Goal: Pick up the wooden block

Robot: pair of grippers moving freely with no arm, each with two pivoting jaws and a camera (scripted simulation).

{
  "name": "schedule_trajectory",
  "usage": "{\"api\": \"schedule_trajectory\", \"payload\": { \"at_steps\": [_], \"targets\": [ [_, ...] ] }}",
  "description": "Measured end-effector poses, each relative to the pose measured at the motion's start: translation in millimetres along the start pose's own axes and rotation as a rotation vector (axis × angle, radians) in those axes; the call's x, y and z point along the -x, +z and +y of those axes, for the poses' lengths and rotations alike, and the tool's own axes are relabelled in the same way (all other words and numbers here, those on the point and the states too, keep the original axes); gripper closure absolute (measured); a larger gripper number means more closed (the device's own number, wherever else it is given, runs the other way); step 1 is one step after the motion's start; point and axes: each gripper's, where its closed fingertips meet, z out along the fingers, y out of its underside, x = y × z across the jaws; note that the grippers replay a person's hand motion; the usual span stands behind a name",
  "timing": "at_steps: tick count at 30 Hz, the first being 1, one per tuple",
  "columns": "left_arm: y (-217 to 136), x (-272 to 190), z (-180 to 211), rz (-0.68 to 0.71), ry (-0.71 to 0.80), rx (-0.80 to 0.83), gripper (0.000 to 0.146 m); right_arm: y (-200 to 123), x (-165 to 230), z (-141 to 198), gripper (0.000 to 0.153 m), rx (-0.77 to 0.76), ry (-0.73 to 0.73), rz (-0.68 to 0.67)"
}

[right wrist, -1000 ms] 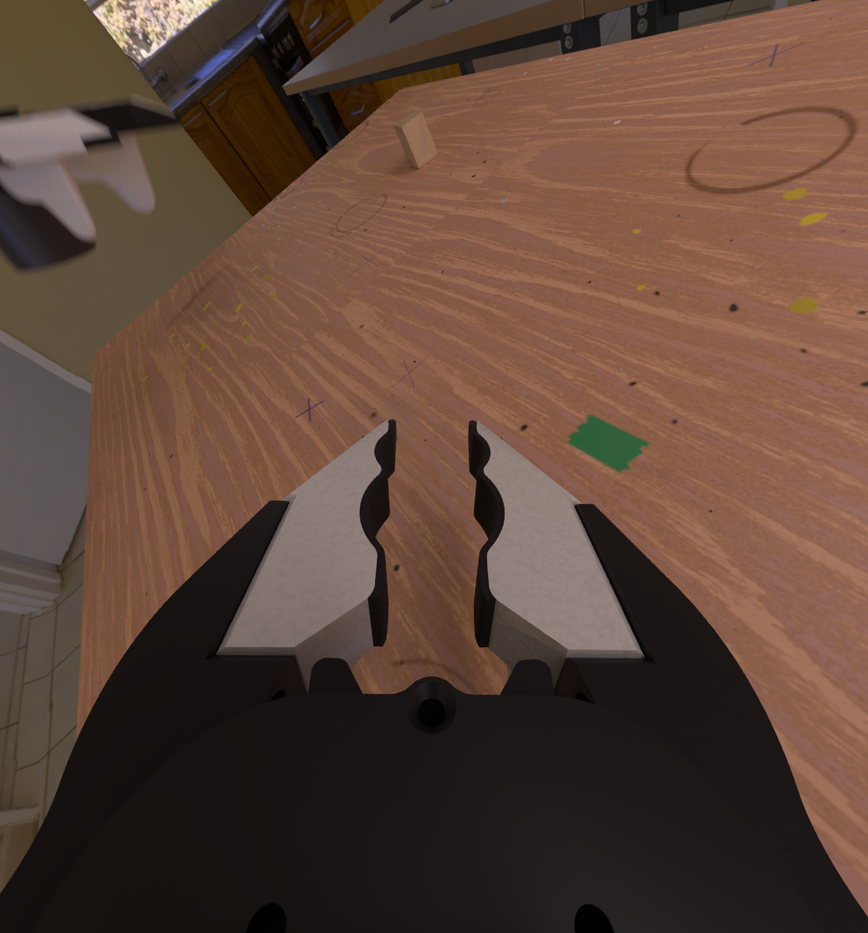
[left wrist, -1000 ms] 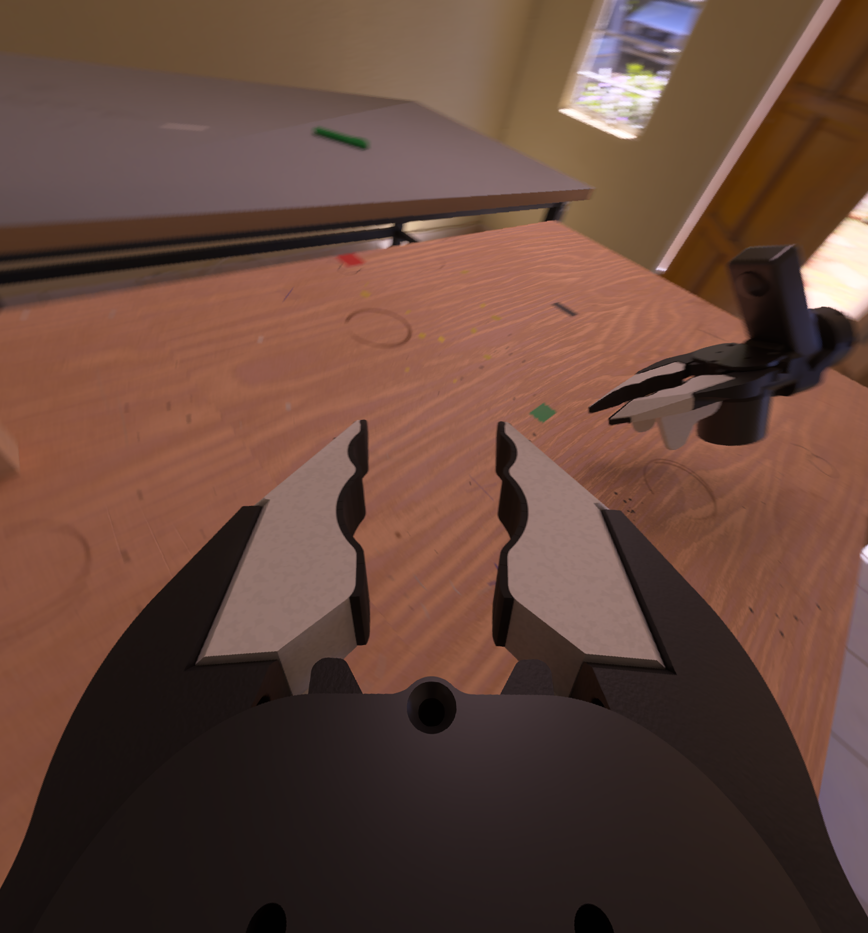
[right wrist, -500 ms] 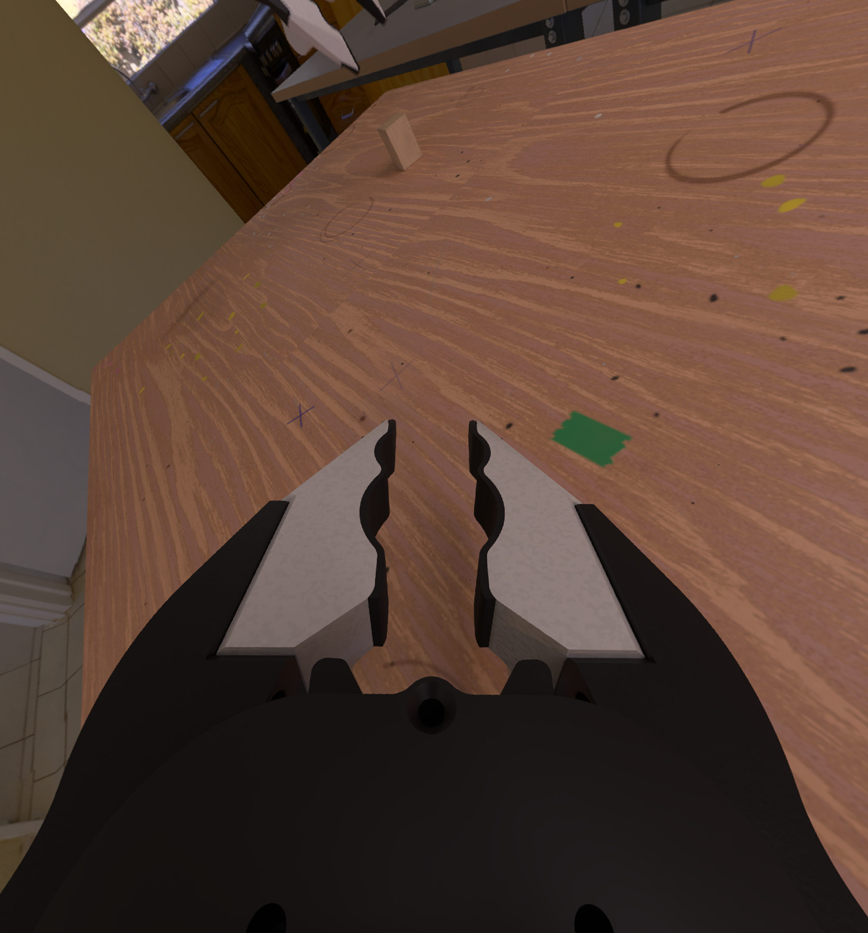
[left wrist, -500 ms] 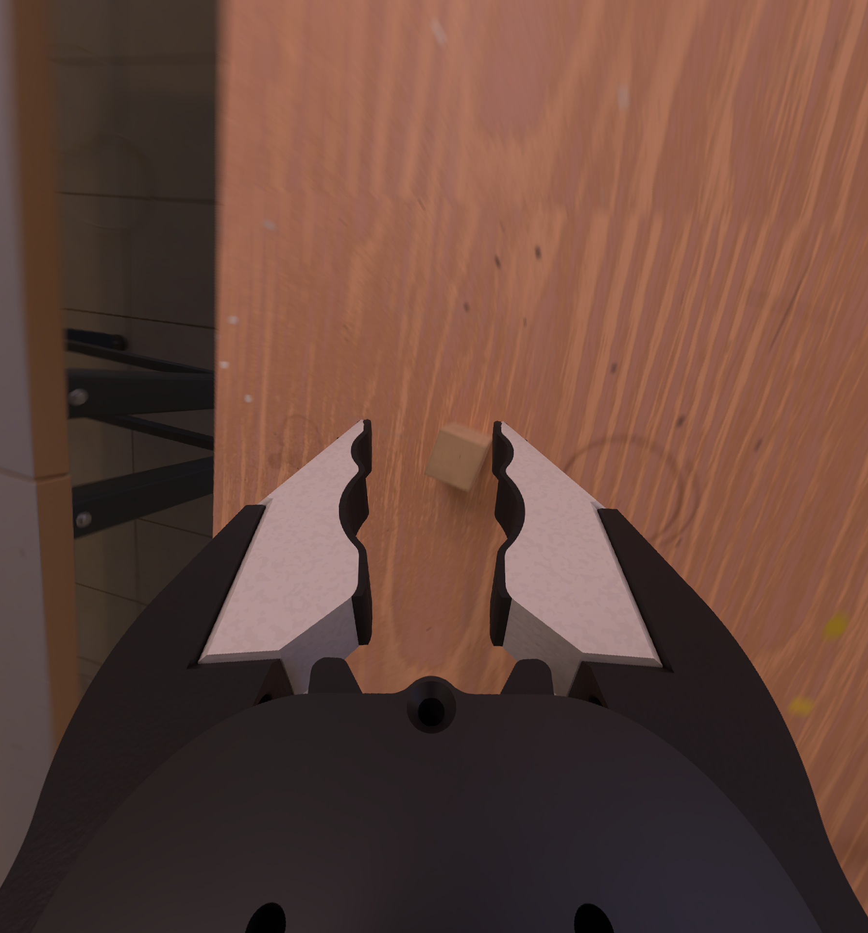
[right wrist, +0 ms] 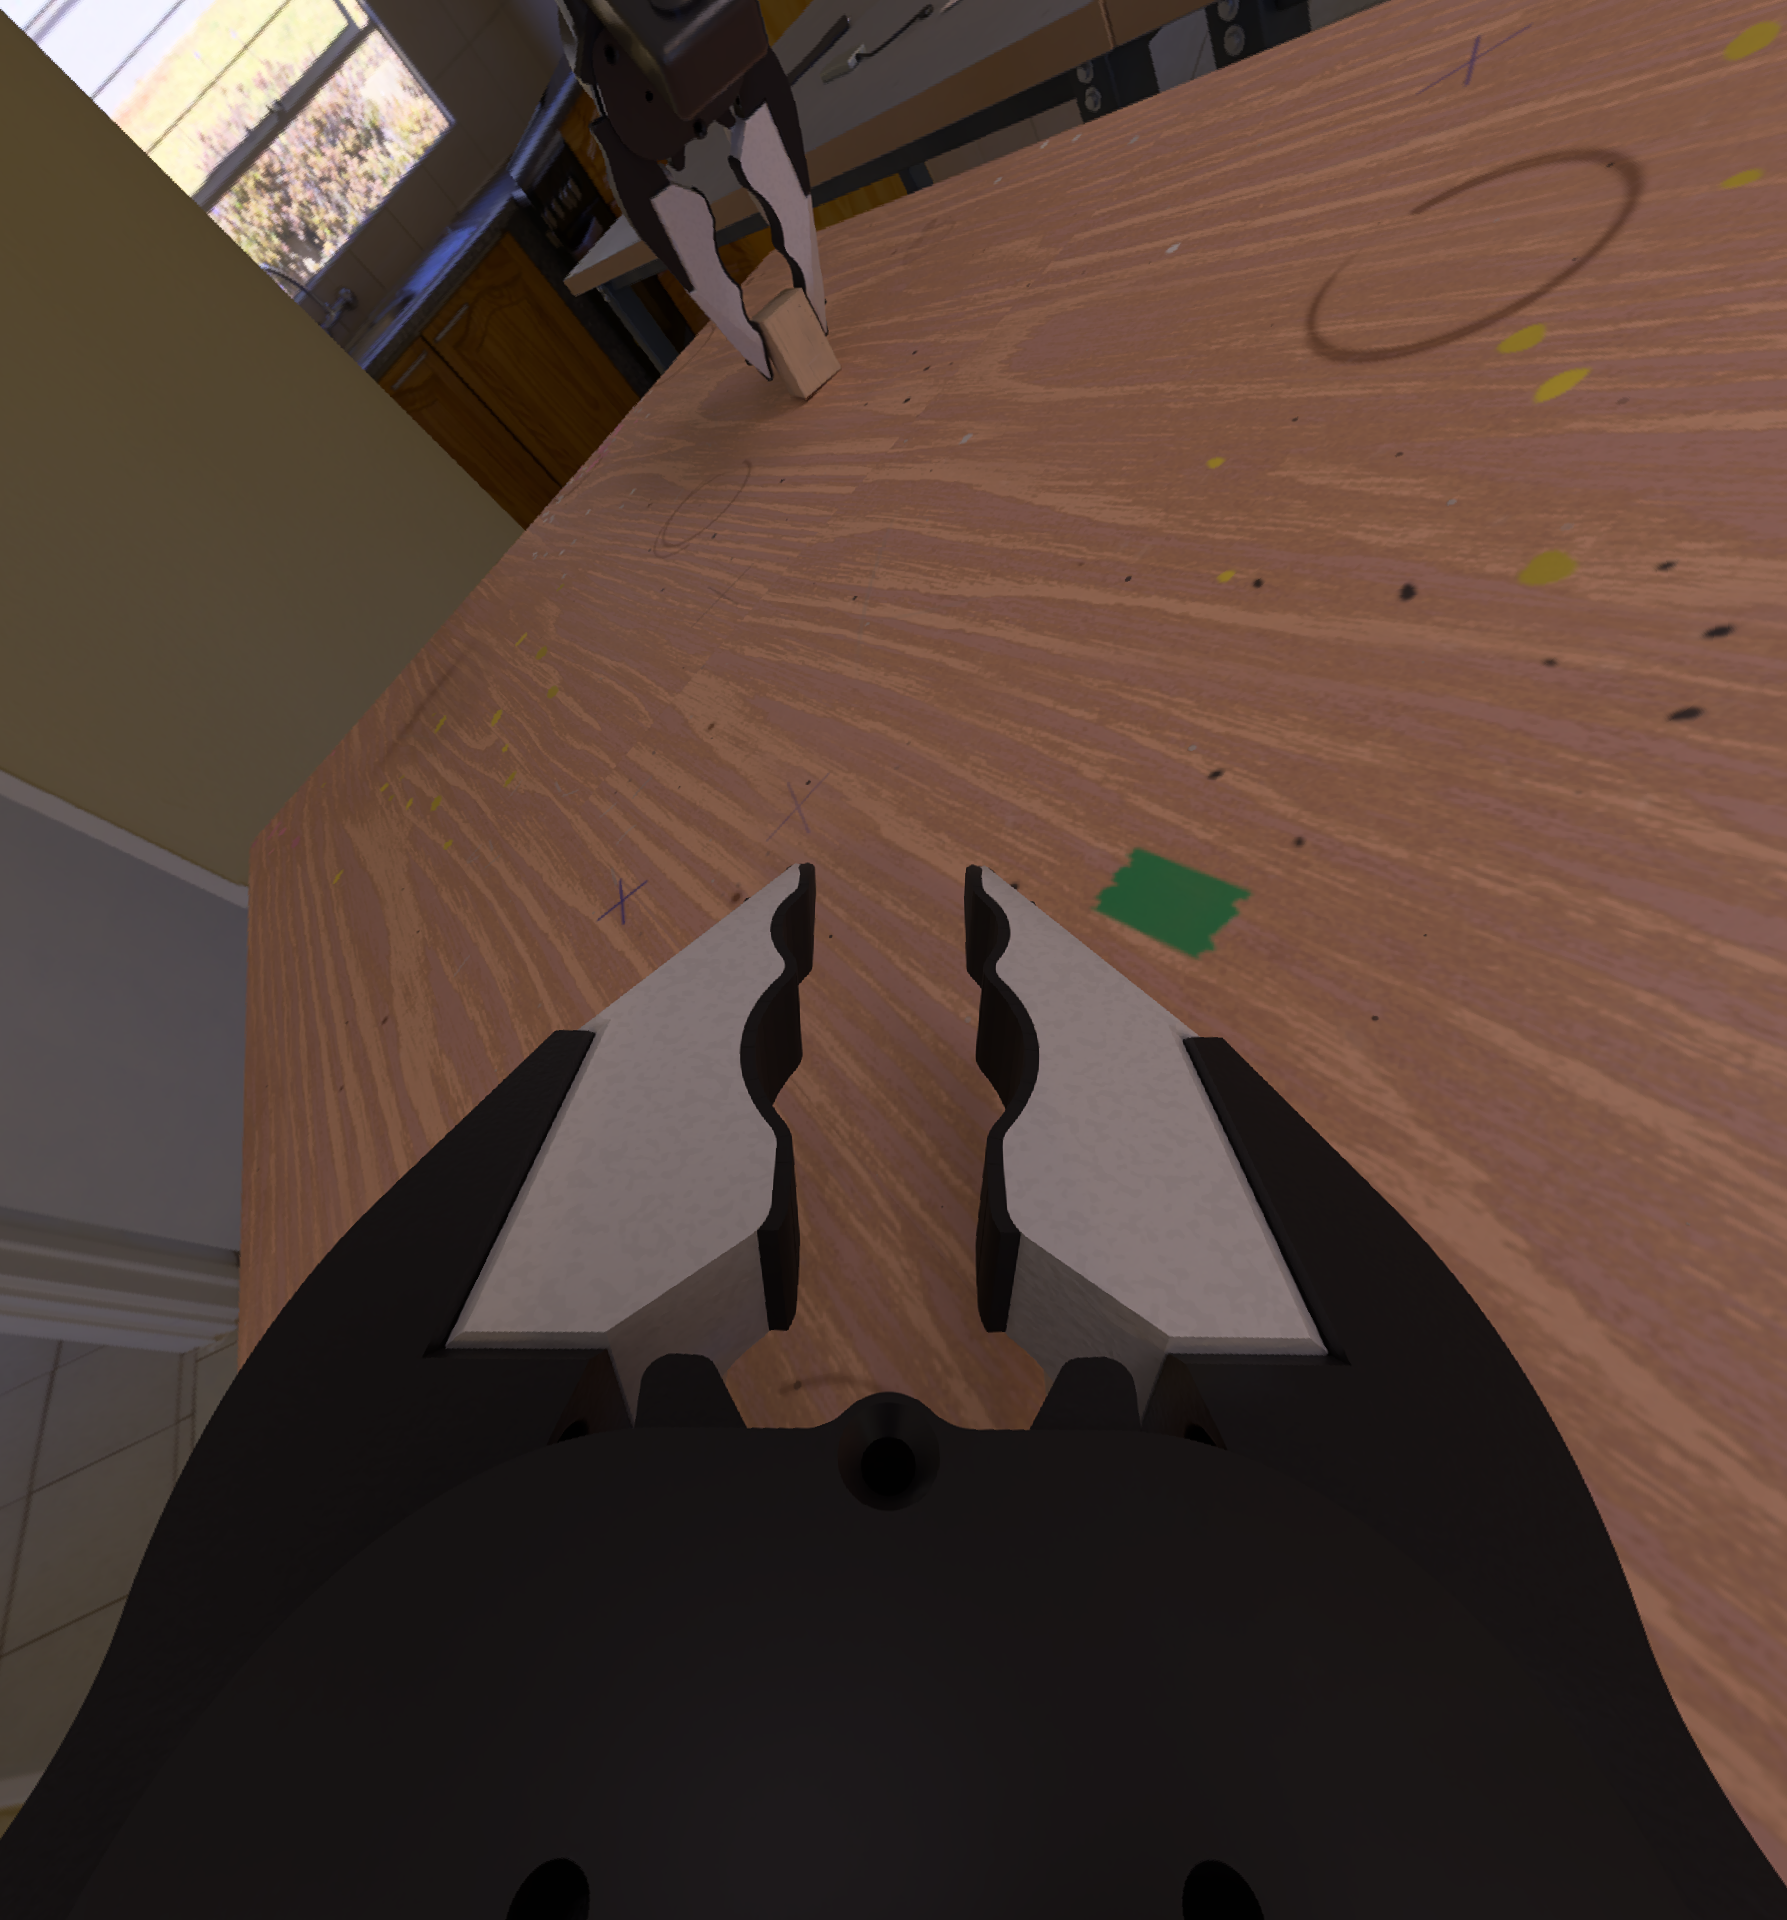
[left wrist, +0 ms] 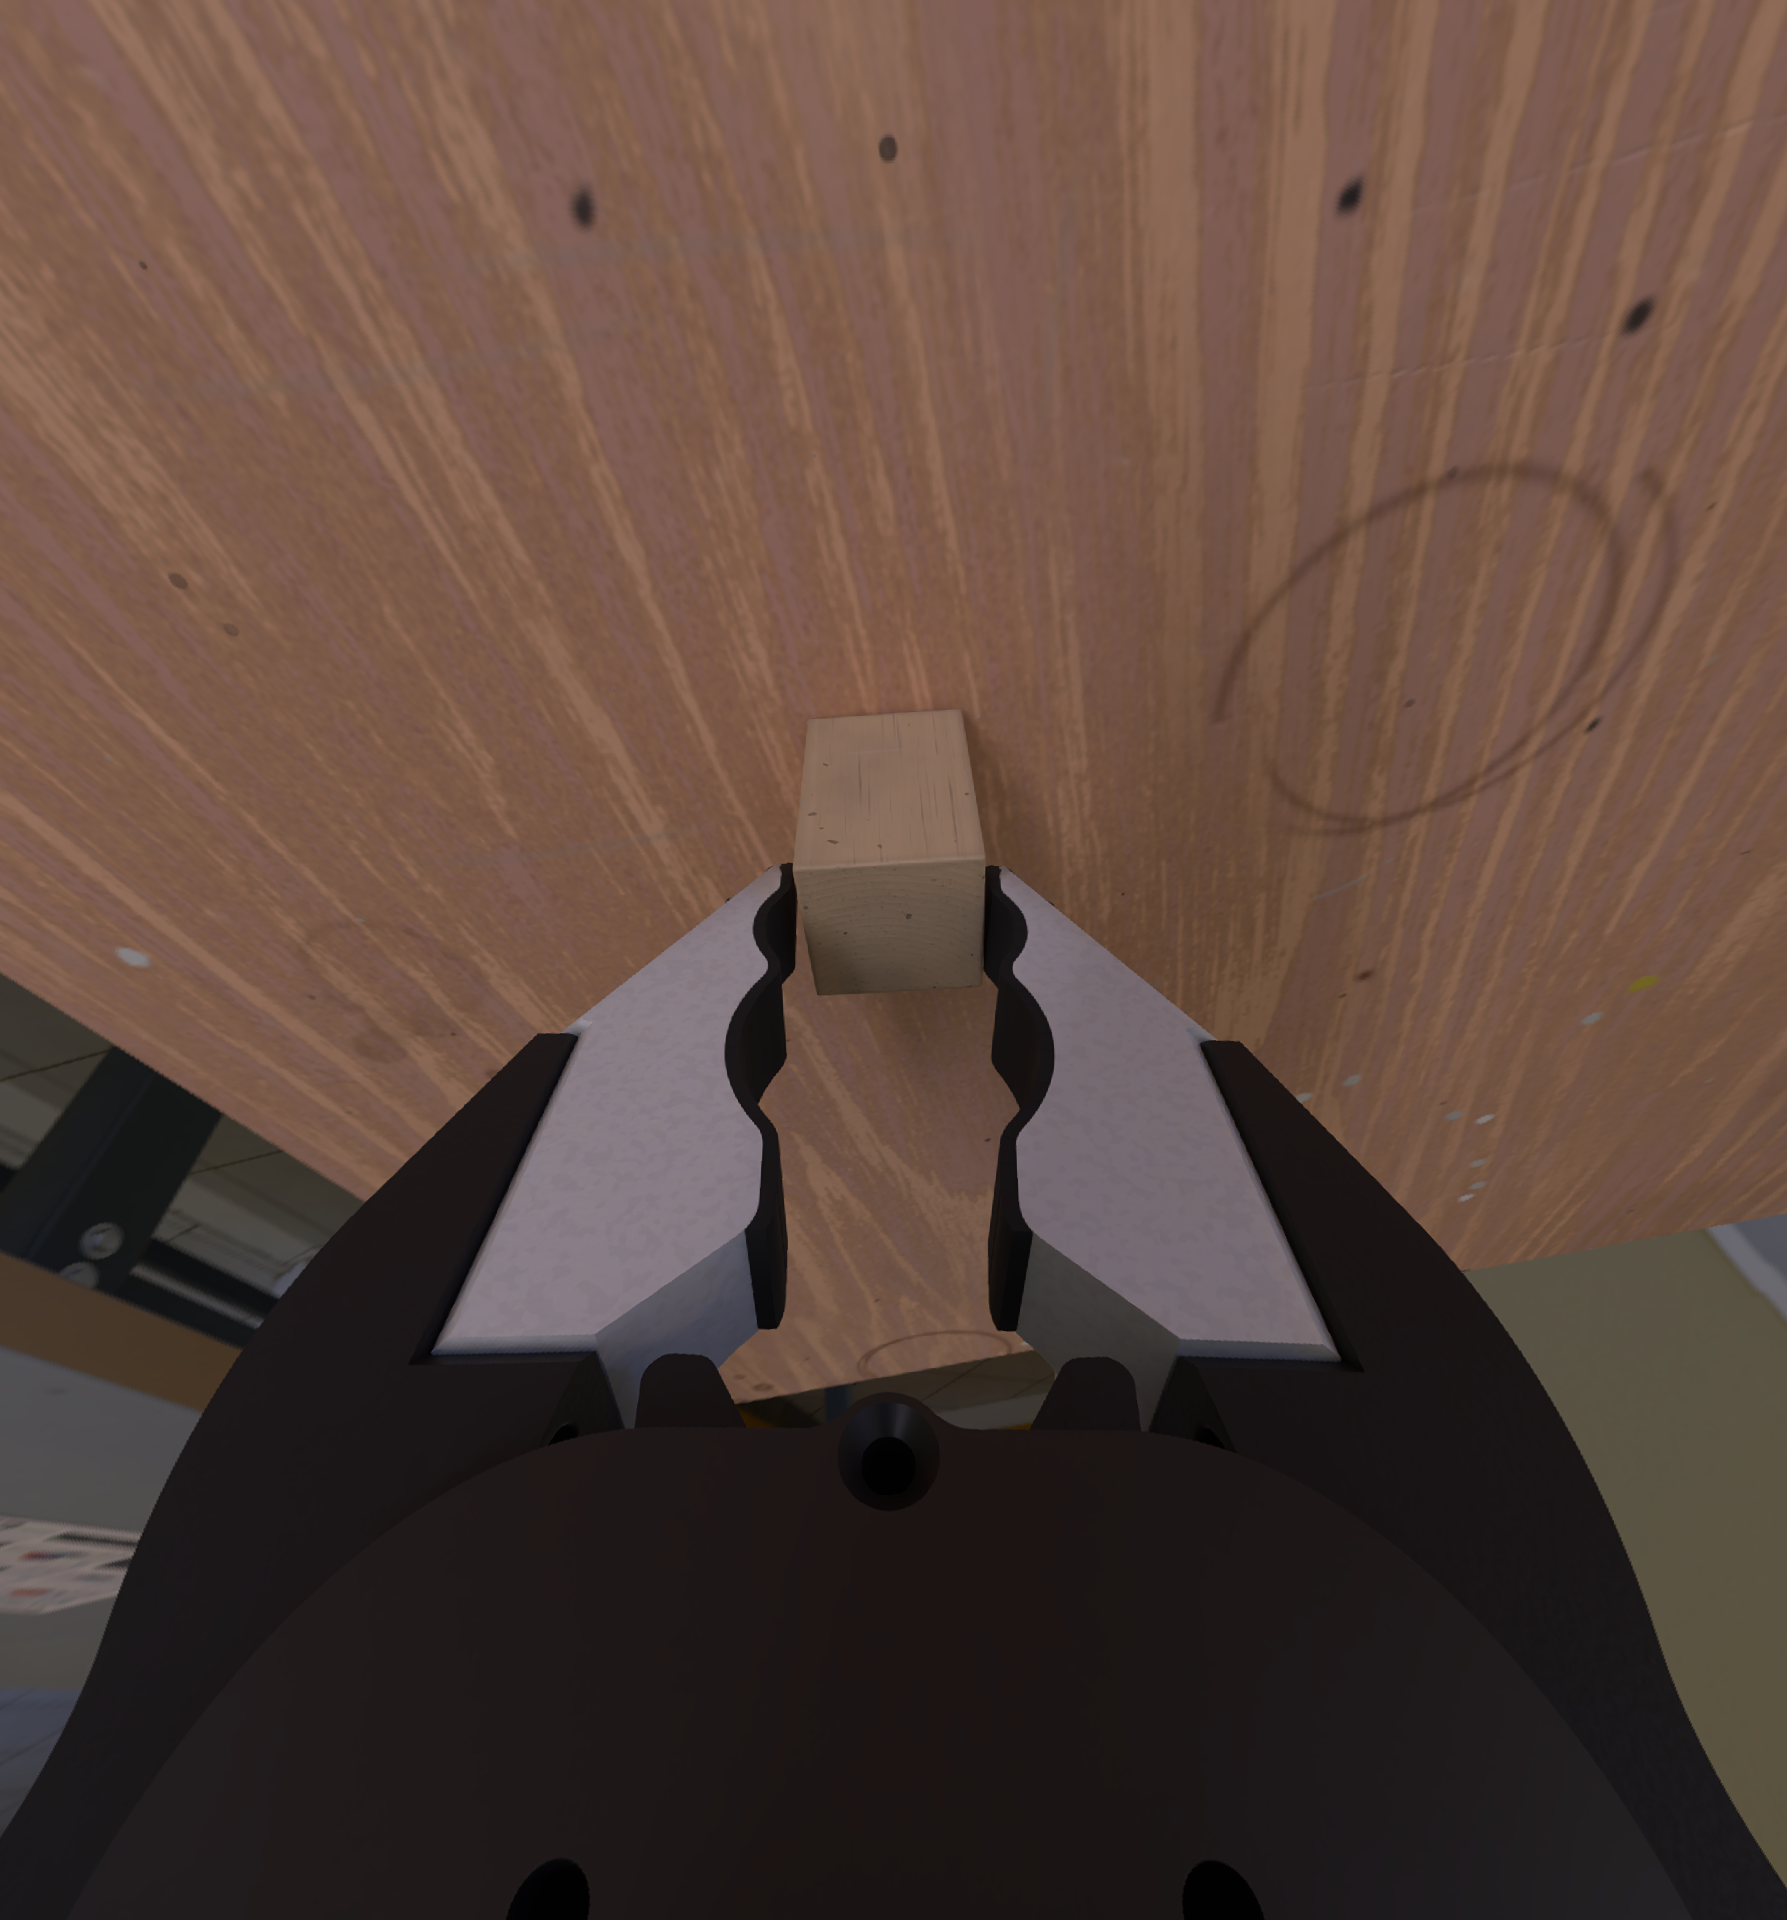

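2 fingertips against wooden block

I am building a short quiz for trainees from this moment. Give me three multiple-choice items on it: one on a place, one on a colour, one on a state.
1. Where is the wooden block?
A. between the left gripper fingertips
B. beside the right gripper
C. off the table

2. The tape patch is:
A. red
B. green
C. blue

3. The right gripper is:
A. open, empty
B. shut on the block
C. shut on tape

Key: 1 A, both fingertips flank it; 2 B, seen in the right wrist view; 3 A, only table shows in its gap.
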Motion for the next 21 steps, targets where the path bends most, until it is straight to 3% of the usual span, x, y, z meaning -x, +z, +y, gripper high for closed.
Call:
{"api": "schedule_trajectory", "payload": {
  "at_steps": [3,7,14,21],
  "targets": [
    [-1,1,1,-0.025,0.002,0.022,0.113,1,2,1,0.124,0.005,-0.001,-0.011],
    [-25,-4,0,-0.016,-0.136,-0.061,0.117,2,5,2,0.124,0.007,-0.006,-0.015],
    [-111,-24,10,0.005,-0.502,-0.222,0.117,6,8,0,0.125,0.017,-0.108,0.004],
    [-208,-69,-37,-0.028,-0.527,-0.556,0.117,16,34,-30,0.123,-0.088,-0.349,0.009]
  ]
}}
